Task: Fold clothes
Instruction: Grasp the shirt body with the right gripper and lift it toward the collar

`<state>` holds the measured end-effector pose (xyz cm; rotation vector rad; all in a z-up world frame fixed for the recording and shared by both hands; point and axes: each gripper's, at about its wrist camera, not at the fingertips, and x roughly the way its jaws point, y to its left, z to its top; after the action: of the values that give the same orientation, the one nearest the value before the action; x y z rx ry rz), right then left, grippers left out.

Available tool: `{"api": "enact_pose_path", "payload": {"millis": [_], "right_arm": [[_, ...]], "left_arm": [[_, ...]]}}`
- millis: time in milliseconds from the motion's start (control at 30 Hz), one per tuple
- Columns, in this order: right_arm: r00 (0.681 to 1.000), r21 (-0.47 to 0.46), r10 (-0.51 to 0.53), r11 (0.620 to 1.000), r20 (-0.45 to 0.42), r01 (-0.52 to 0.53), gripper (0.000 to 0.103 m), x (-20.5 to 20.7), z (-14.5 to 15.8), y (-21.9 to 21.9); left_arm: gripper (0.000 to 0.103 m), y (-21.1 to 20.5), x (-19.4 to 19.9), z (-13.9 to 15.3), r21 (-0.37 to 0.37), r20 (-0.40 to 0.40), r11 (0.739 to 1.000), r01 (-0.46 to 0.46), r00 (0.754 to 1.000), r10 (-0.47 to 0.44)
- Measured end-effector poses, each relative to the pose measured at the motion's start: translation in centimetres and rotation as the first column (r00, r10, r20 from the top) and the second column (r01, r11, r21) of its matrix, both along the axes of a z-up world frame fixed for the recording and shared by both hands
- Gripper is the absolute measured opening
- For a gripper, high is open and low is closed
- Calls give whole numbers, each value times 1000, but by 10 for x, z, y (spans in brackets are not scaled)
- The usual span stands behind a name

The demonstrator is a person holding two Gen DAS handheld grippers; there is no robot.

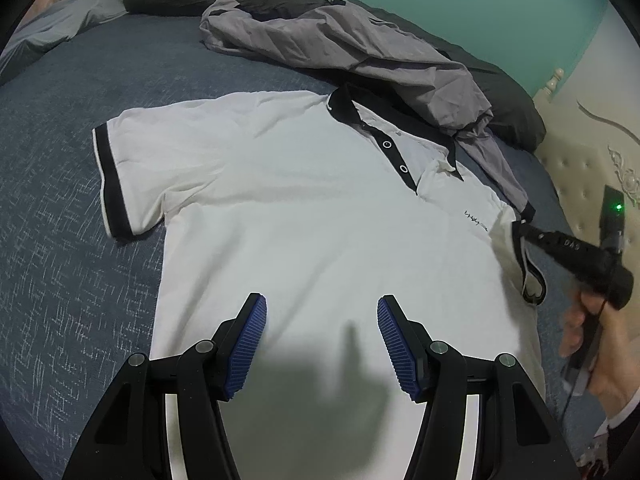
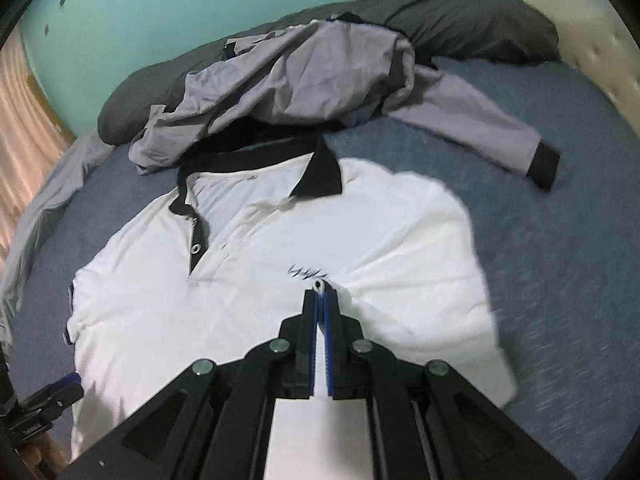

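Bedroom setup here: a bed with a blue-grey textured sheet [image 1: 72,240] takes up most of the view, with dark grey pillows [image 2: 472,20] lined up along the teal wall [image 2: 160,12]. There's a cream tufted headboard [image 1: 580,168] with carved trim on one side, and peach curtains [image 2: 24,120] hang at the other edge. Lighting is dim-ish, soft indoor.

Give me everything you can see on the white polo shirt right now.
The white polo shirt lies front up on the blue bed cover, mostly flat with soft wrinkles. It looks like knit cotton, with a black collar, a black open placket with ringed snaps, black sleeve bands and small dark script on the chest. The right gripper is shut on its sleeve, pulling it inward over the chest. The left gripper hovers open above the lower body. The grey jacket overlaps the collar.
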<state>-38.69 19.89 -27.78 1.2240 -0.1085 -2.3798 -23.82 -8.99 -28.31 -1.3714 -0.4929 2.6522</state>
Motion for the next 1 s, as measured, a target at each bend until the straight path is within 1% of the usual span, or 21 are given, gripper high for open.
{"api": "enact_pose_path", "payload": {"millis": [67, 100, 167, 200, 267, 467, 500, 533, 633, 767, 867, 933, 1000], "right_arm": [[1000, -29, 7, 1000, 25, -6, 6, 1, -5, -2], [999, -41, 11, 999, 34, -10, 6, 1, -6, -3], [999, -60, 18, 998, 35, -16, 6, 3, -4, -1], [1000, -74, 14, 997, 20, -12, 6, 6, 0, 3], [1000, -123, 2, 992, -6, -2, 6, 11, 9, 16], [998, -250, -68, 966, 16, 70, 14, 20, 16, 63], [996, -255, -86, 963, 19, 88, 14, 21, 15, 70], [993, -258, -114, 959, 29, 117, 15, 23, 12, 80], [972, -276, -214, 932, 97, 233, 15, 27, -6, 117], [941, -291, -286, 899, 179, 328, 15, 34, -30, 149], [933, -334, -289, 876, 217, 349, 15, 41, -40, 159], [935, -349, -274, 874, 224, 340, 15, 44, -42, 157], [938, -362, -260, 872, 227, 329, 15, 47, -42, 154]], "left_arm": [[62, 2, -2, 2, -6, 0, 1000, 6, 1000, -6], [62, 3, -4, 3, -7, 1, 1000, 11, 1000, -11], [62, 6, -8, 5, -10, 2, 1000, 22, 1000, -22], [62, 8, -10, 7, -12, 2, 1000, 28, 1000, -28], [62, 14, -16, 10, -18, 2, 999, 42, 999, -42], [62, 33, -28, 16, -16, 7, 996, 87, 996, -87], [62, 38, -30, 17, -13, 9, 995, 100, 995, -100], [62, 42, -33, 17, -11, 13, 994, 113, 994, -113], [62, 60, -44, 18, -9, 25, 988, 157, 987, -157], [62, 89, -65, 17, 17, 30, 974, 227, 973, -227], [62, 113, -85, 14, 43, 38, 960, 277, 960, -278], [62, 131, -97, 13, 36, 42, 951, 306, 951, -307], [62, 150, -110, 10, 47, 43, 938, 345, 937, -346]]}}
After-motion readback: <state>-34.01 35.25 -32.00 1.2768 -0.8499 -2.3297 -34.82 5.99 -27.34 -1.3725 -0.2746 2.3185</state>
